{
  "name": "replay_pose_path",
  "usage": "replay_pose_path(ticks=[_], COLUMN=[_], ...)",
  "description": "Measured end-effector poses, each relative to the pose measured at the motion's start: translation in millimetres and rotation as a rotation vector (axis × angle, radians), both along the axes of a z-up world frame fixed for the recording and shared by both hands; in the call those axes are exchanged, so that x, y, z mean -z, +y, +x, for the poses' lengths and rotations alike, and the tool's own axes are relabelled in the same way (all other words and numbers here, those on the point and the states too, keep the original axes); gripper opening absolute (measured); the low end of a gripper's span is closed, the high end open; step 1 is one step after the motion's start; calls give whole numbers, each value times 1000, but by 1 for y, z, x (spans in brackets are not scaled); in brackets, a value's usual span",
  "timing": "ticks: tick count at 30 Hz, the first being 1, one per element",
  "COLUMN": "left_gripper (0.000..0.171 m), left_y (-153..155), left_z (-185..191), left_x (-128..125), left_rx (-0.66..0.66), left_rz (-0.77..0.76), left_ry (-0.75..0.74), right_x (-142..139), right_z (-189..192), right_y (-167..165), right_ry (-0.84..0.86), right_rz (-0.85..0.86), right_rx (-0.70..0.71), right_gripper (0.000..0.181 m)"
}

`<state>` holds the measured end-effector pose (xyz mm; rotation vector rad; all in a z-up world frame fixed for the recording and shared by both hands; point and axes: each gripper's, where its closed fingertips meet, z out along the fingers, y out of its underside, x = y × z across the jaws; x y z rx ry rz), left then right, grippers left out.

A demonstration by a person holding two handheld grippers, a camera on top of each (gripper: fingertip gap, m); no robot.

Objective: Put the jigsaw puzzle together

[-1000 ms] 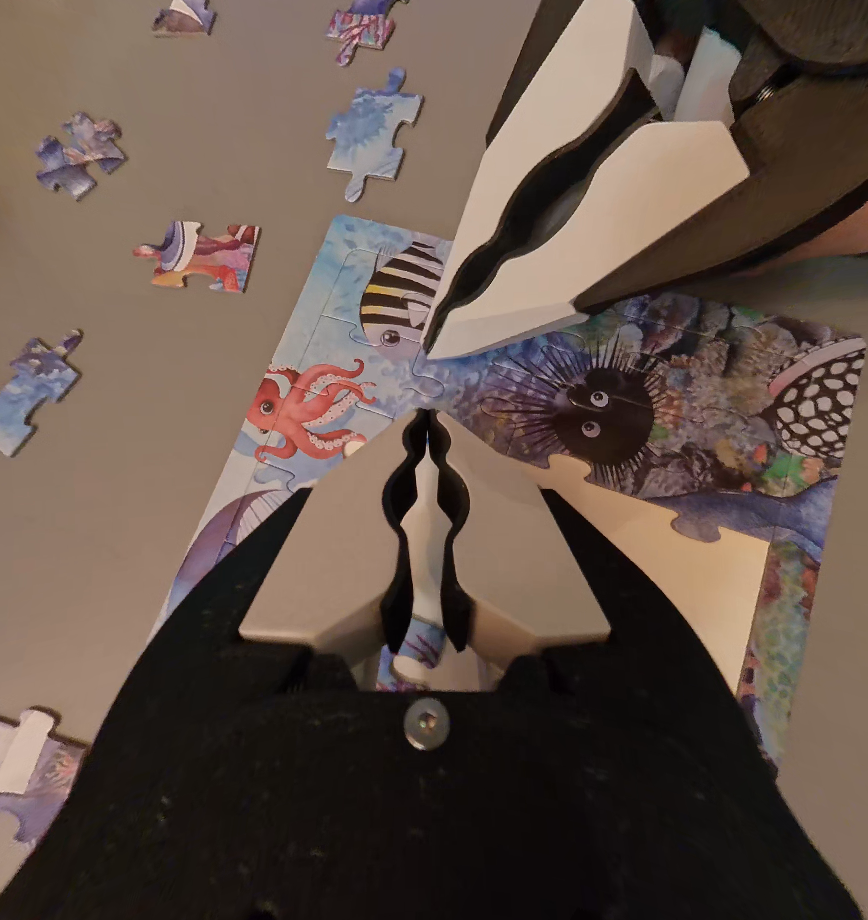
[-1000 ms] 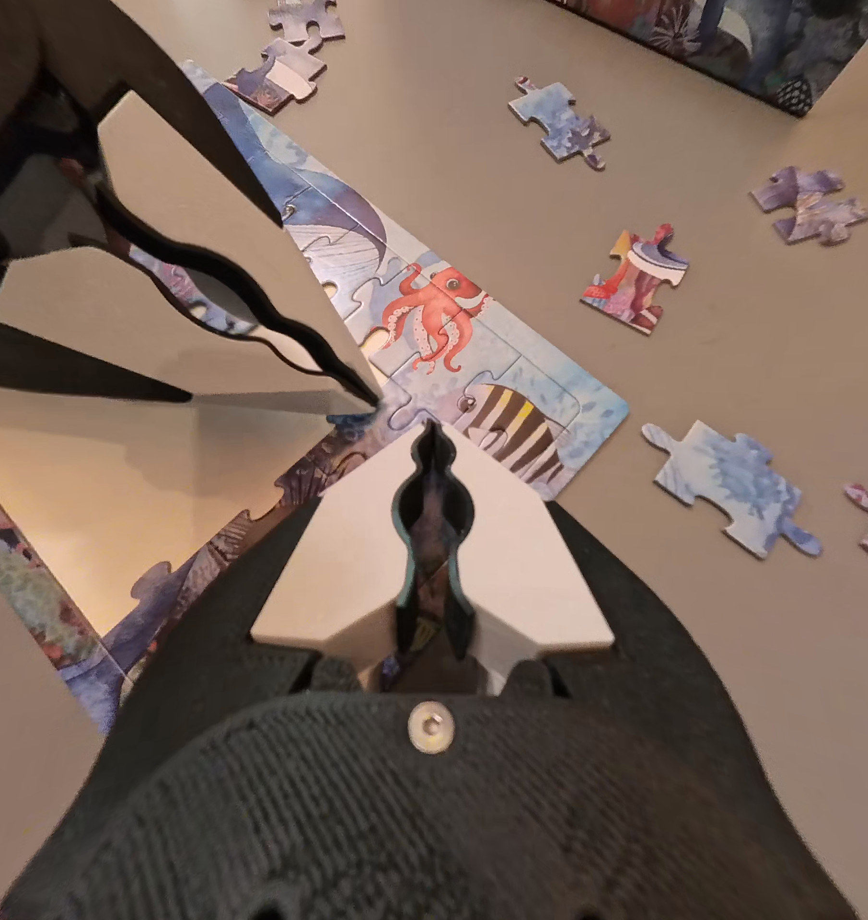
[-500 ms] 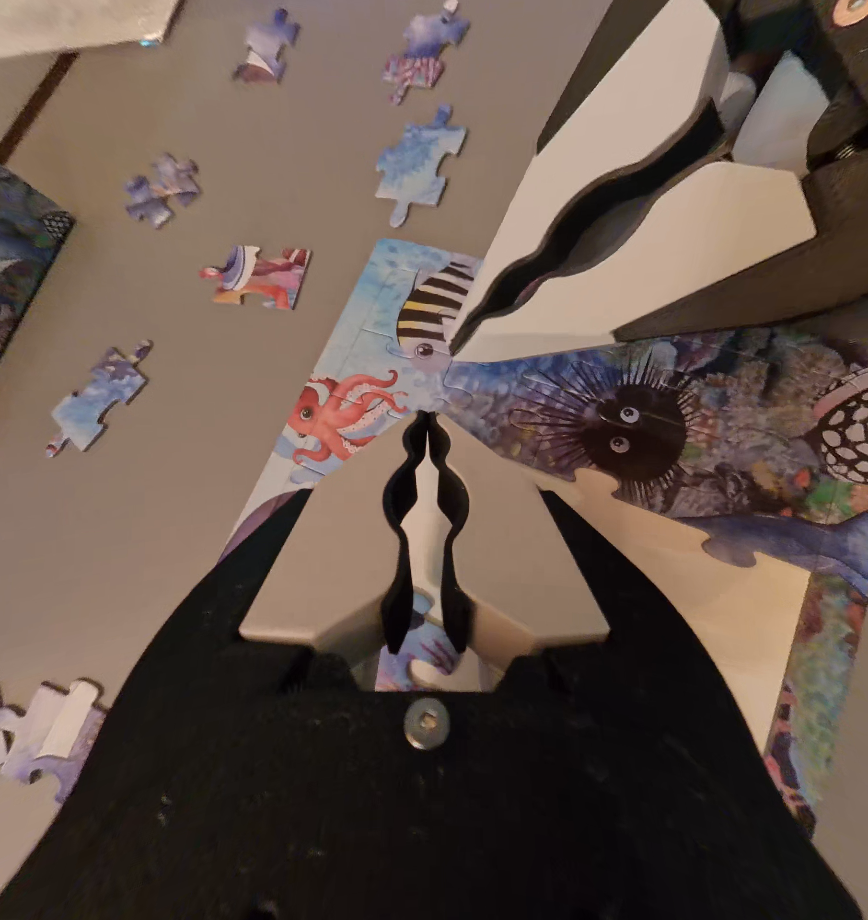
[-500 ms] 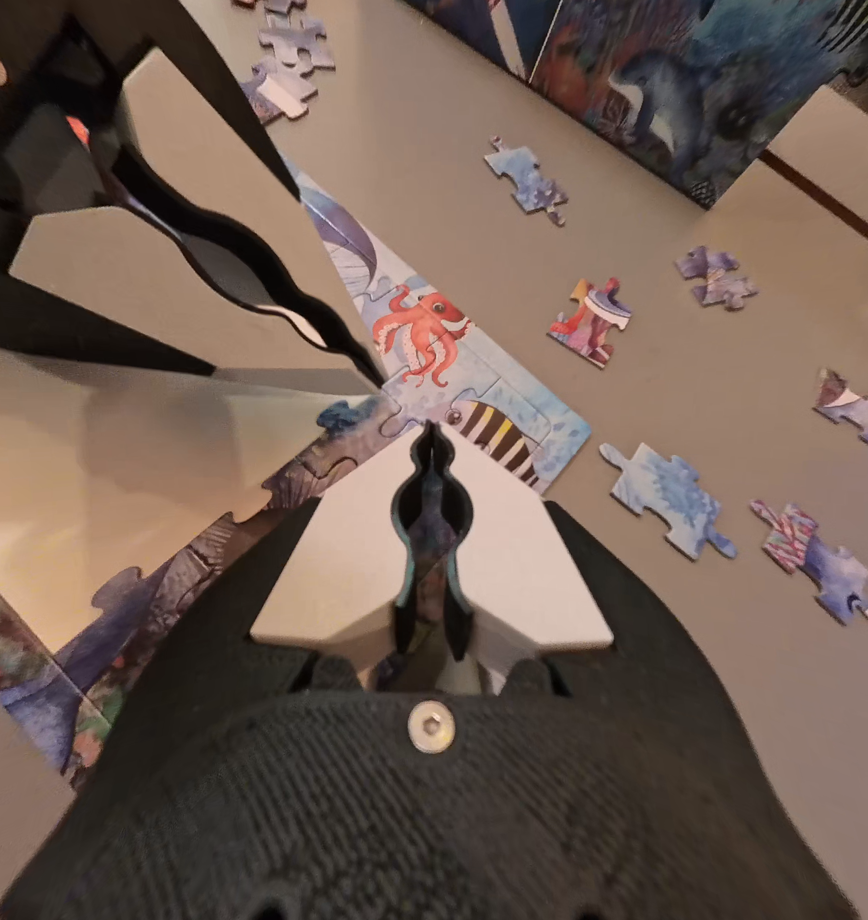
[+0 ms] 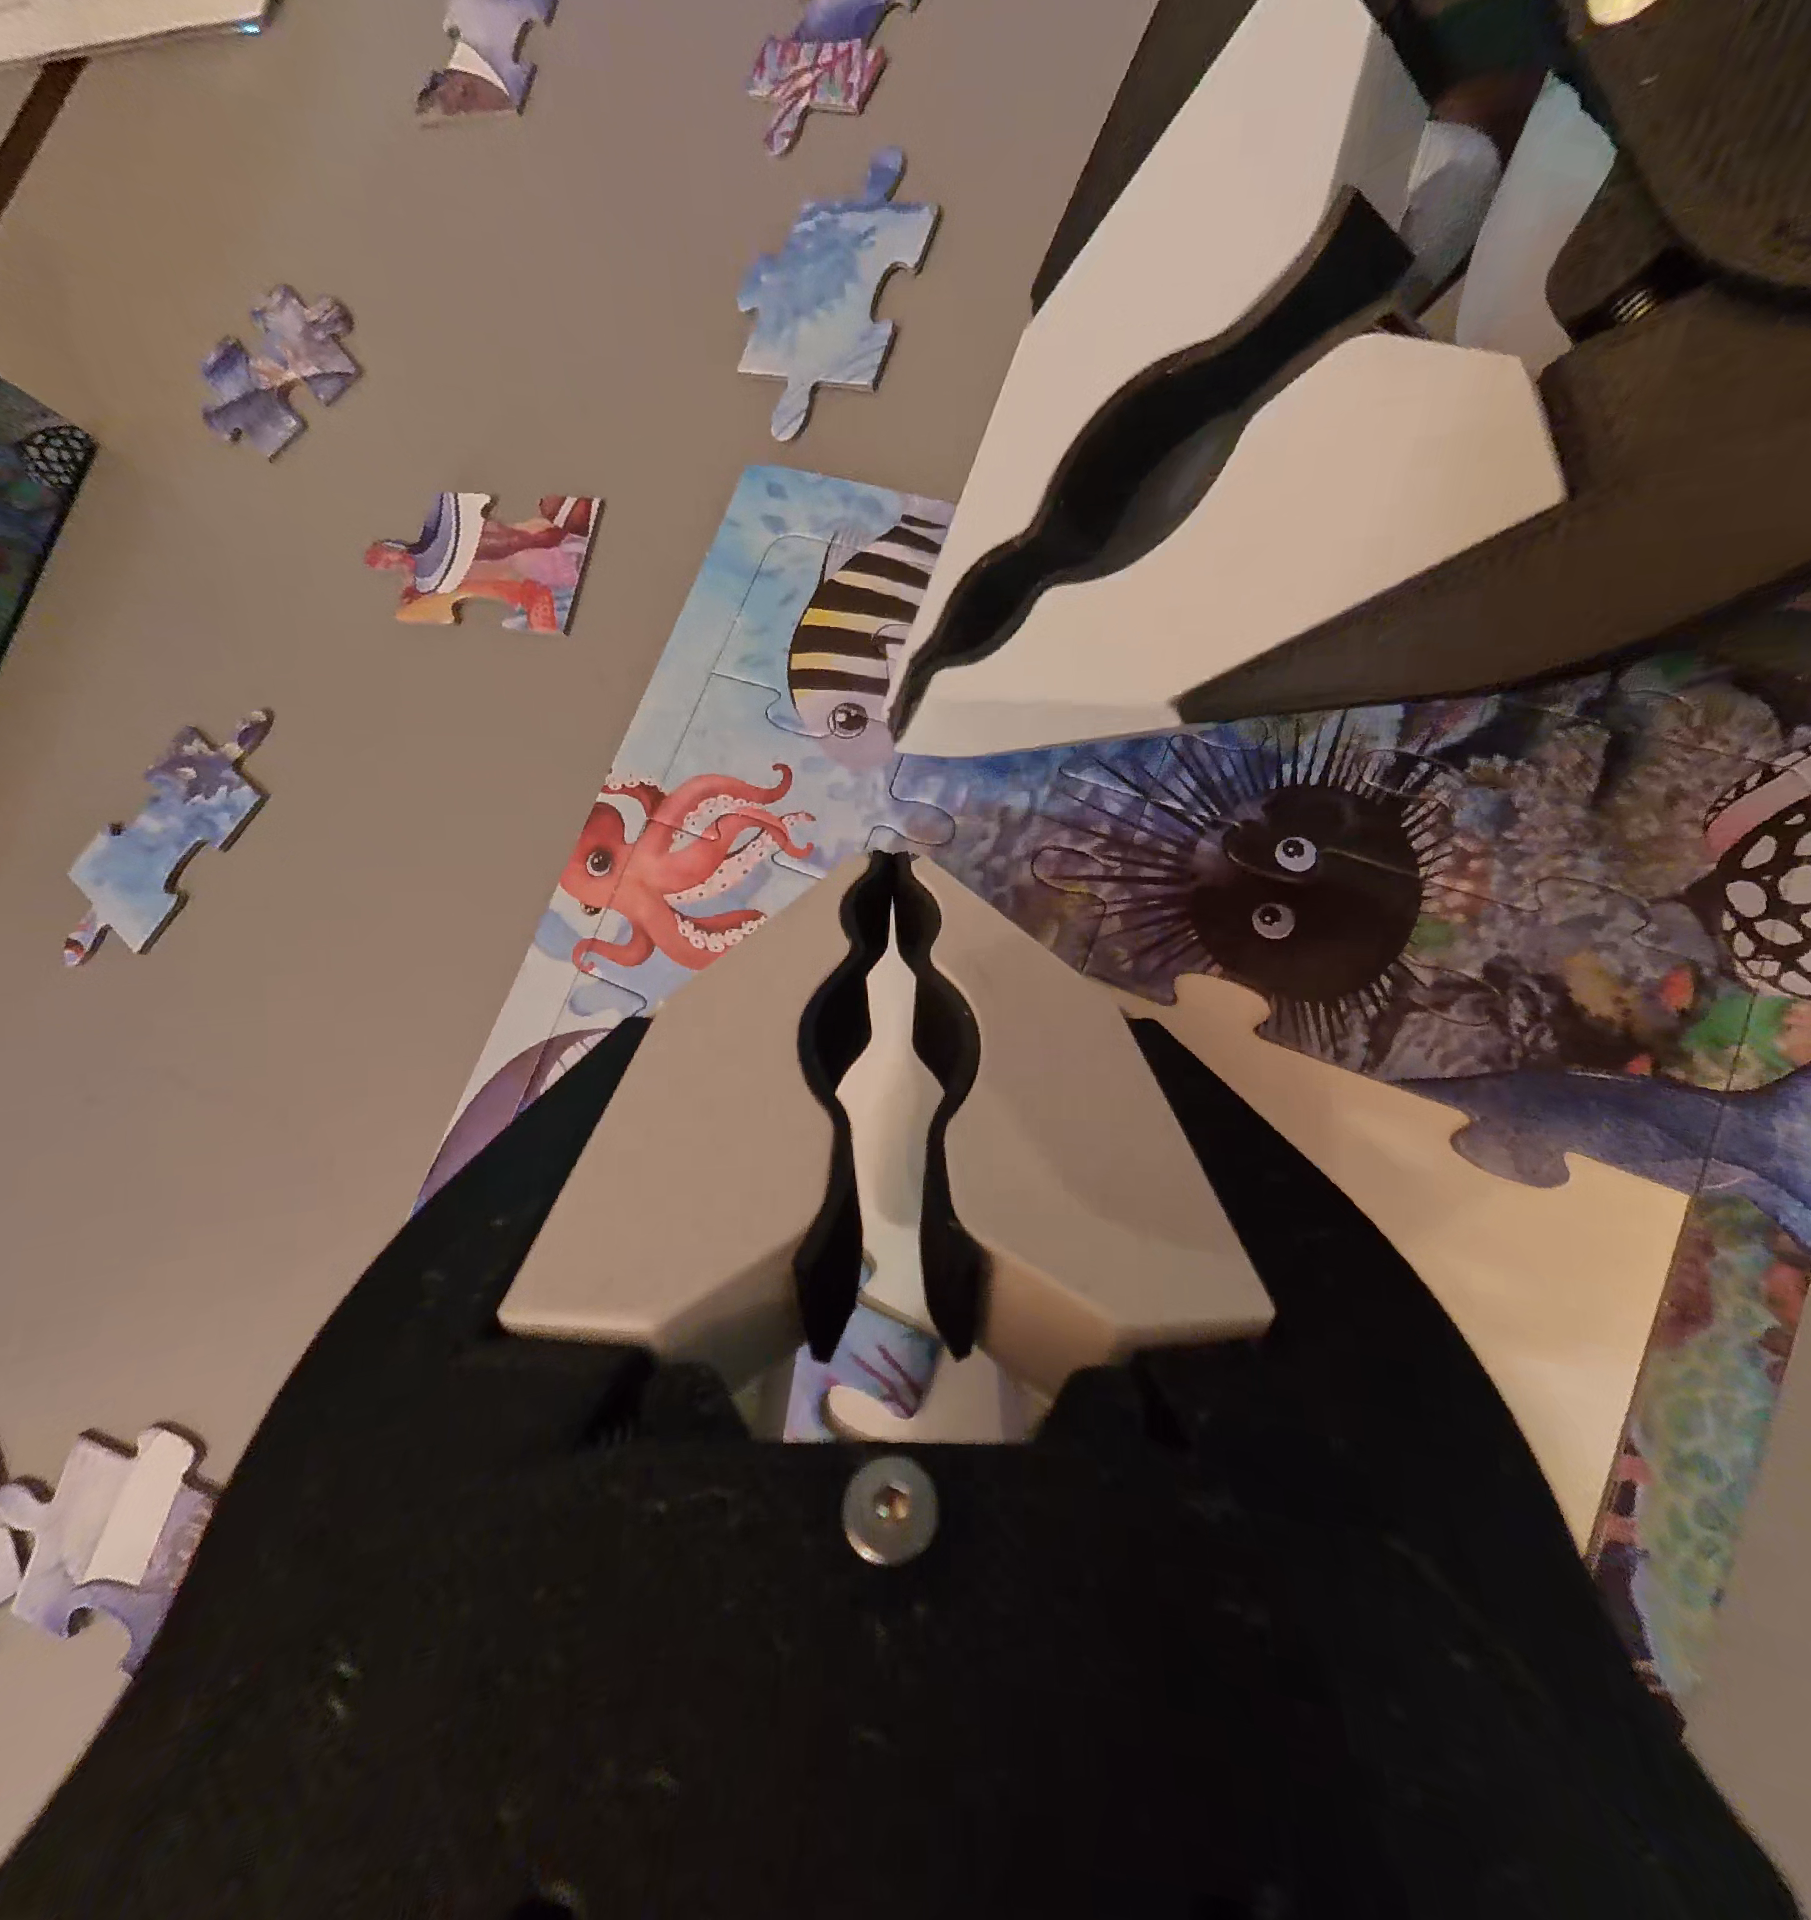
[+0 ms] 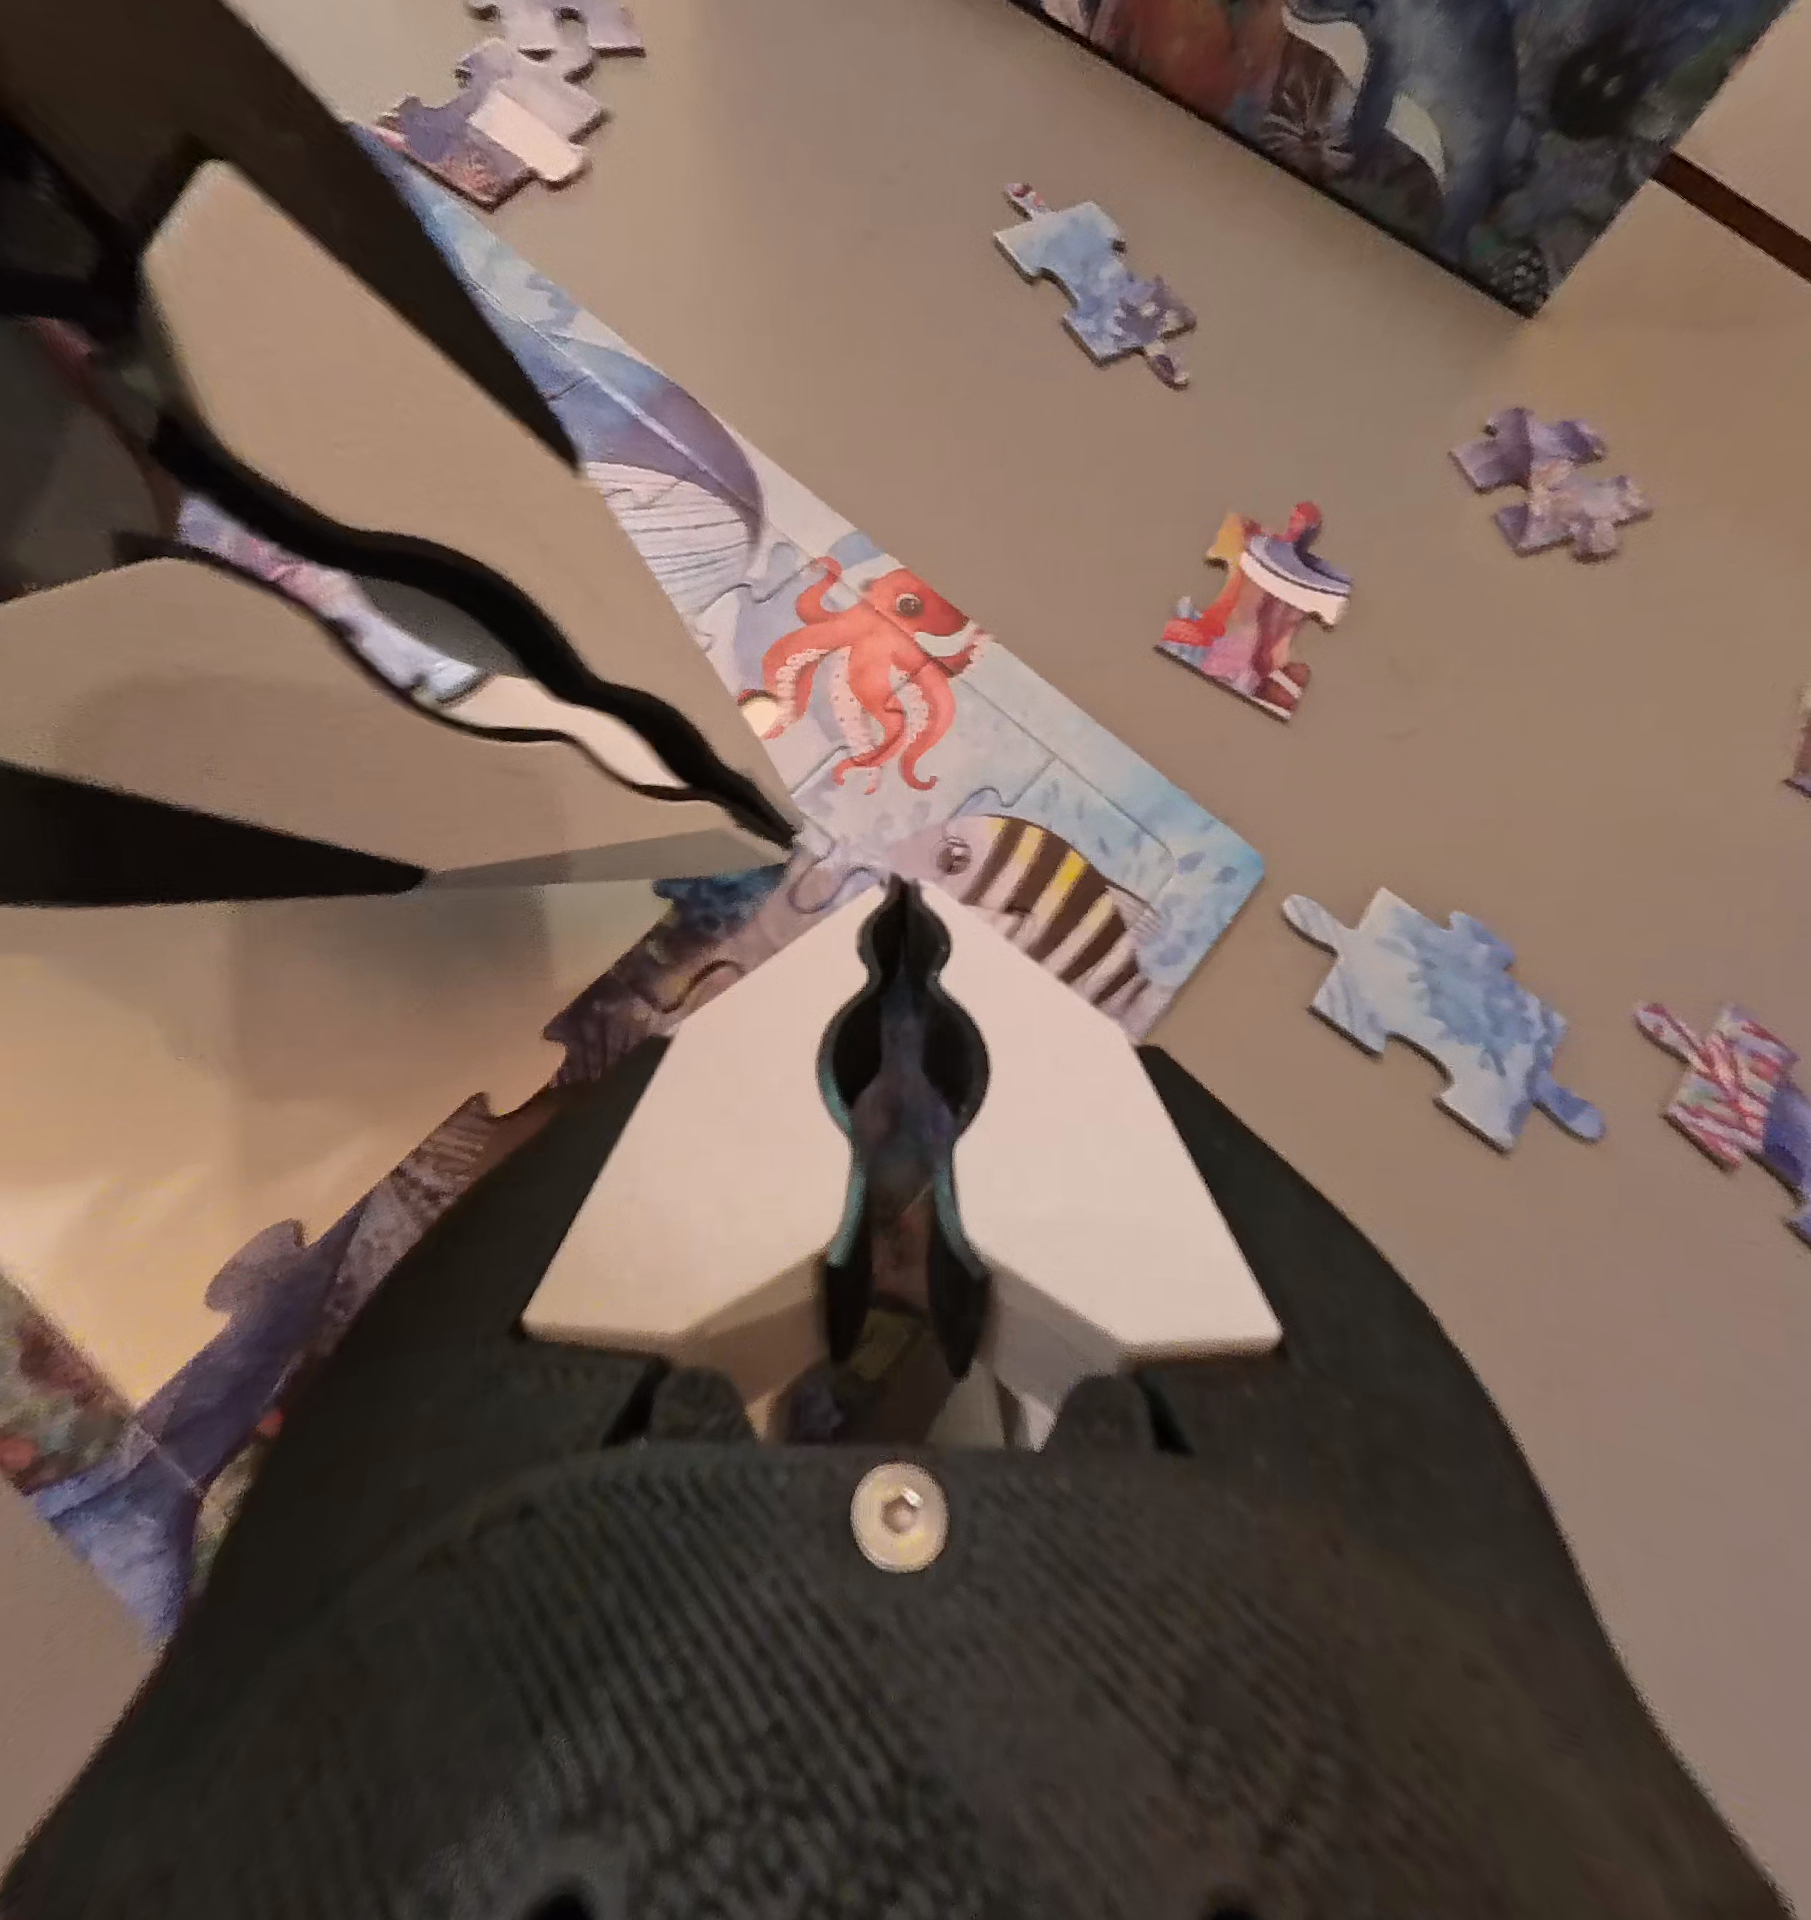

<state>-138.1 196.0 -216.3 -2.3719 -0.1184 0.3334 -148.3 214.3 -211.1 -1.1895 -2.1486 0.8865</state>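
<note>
The part-built puzzle [image 5: 1285, 894] lies on a cream backing board [image 5: 1400, 1195], with an octopus [image 5: 672, 883], a striped fish [image 5: 844, 634] and a black urchin. My left gripper [image 5: 890, 862] is shut and empty, its tips at the seam between the pale blue part and the urchin part. My right gripper [image 5: 906, 712] comes in from the upper right, shut and empty, its tips just beyond the same seam by the fish. In the right wrist view my right gripper [image 6: 896, 888] and left gripper [image 6: 787, 831] meet tip to tip beside the octopus [image 6: 870, 665].
Several loose pieces lie on the grey table: a pale blue one [image 5: 828, 301], a red and orange one [image 5: 490, 561], a blue one [image 5: 168, 831], a purple one [image 5: 277, 369], and some at the lower left [image 5: 80, 1538]. The puzzle box [image 6: 1452, 104] stands at the far edge. Left and right tips are no more than a few centimetres apart. From the left gripper's tips to the octopus [image 5: 672, 883] is close to 4 centimeters. Look for it in the right wrist view [image 6: 877, 662] too. My left gripper's tips are some 6 centimeters from the part-built puzzle [image 5: 1285, 894].
Both grippers stay shut with their tips over the same seam. The cameras have tilted a little, so more of the table and box shows. The right wrist view is now motion-blurred.
</note>
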Motion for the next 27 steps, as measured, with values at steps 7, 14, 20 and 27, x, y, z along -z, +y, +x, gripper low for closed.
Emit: replay_pose_path(ticks=[7,14,20,27], left_gripper=[0,0,0,0], left_y=[0,-1,-1,-1], left_z=[0,0,0,0], left_x=[0,1,1,1], left_rx=[-4,0,0,1], left_rz=[27,18,21,23], left_ry=[-66,-42,-48,-47], right_x=[0,-1,-1,-1], right_z=[15,39,41,38], right_y=[-9,-25,-22,-21], right_ry=[-19,-78,-93,-72], right_rz=[-34,-104,-125,-99], right_rx=[-133,-316,-305,-290], right_gripper=[0,0,0,0])
